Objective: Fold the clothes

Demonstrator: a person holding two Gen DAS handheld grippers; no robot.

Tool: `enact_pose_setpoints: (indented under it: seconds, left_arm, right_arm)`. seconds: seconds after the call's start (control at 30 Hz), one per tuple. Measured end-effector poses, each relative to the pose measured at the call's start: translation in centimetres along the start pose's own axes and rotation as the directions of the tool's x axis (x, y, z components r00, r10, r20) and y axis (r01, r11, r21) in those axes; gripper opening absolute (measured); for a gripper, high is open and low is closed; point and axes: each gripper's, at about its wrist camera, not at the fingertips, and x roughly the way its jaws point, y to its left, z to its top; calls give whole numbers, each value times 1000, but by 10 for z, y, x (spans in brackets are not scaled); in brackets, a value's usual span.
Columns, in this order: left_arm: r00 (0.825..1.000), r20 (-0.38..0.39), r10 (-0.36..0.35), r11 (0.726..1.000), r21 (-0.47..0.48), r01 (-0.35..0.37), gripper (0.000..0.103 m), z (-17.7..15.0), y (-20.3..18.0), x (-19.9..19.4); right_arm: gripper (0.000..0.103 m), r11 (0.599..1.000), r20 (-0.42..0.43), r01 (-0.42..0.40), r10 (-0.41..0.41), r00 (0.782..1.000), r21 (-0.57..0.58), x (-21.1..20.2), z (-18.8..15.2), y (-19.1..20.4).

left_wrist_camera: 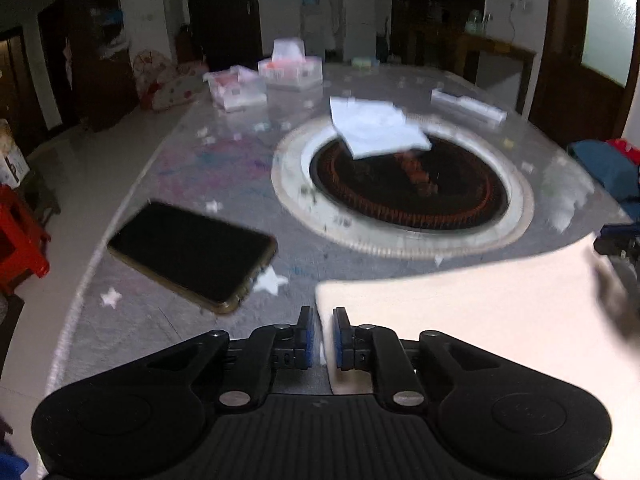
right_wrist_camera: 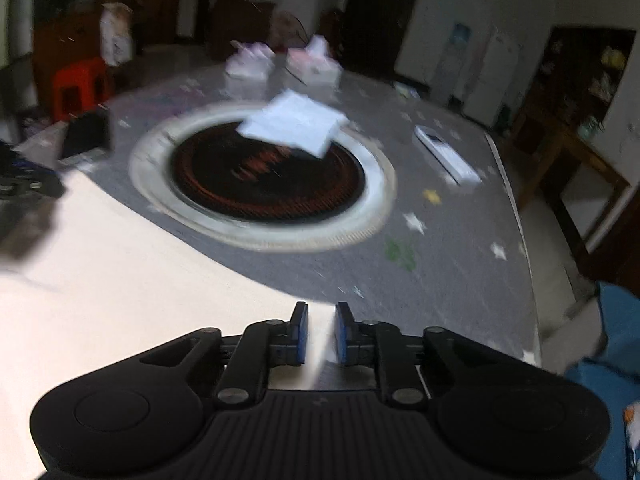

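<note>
A pale cream garment (left_wrist_camera: 460,320) lies spread over the near part of the grey star-patterned table (left_wrist_camera: 224,168). My left gripper (left_wrist_camera: 323,312) is at the garment's left corner, its blue pads nearly together with a strip of the fabric pinched between them. In the right wrist view the same garment (right_wrist_camera: 120,280) fills the lower left. My right gripper (right_wrist_camera: 321,308) is closed on its right edge, where a pale fold shows between the pads. Each gripper appears as a dark blur at the side of the other's view.
A black phone (left_wrist_camera: 192,252) lies left of the garment. A round dark hob (left_wrist_camera: 408,184) sits in the table's middle with a folded white cloth (left_wrist_camera: 376,126) on its far rim. Beyond are clear plastic boxes (left_wrist_camera: 288,66) and a long white box (right_wrist_camera: 446,154). Blue clothing (left_wrist_camera: 608,168) lies at the right.
</note>
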Motion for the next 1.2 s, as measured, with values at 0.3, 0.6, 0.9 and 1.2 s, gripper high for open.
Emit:
enact_pose_setpoints:
  seconds: [0.3,0.6,0.9,1.2]
  left_arm:
    - [982,-88,-166,985,26,169,11,-4,-12,12]
    - [982,-93,-166,986,-22,165,11,-4,6,22]
    - [985,-74,-154,988,-8,153,12,-5,5,22]
    - [992,-49,-120,993,-19,120,12,-8,4,15]
  right_arm:
    - [17,935,-4,-324,327,945,-143,-23,8,90]
    - [16,882,-52,-416,415,908,-223,4,17,157]
    - [17,789,-84,-516,521,850,-333,-30,-9,200]
    - [19,811,-30,-511,525,850,-285,-69,-32,196]
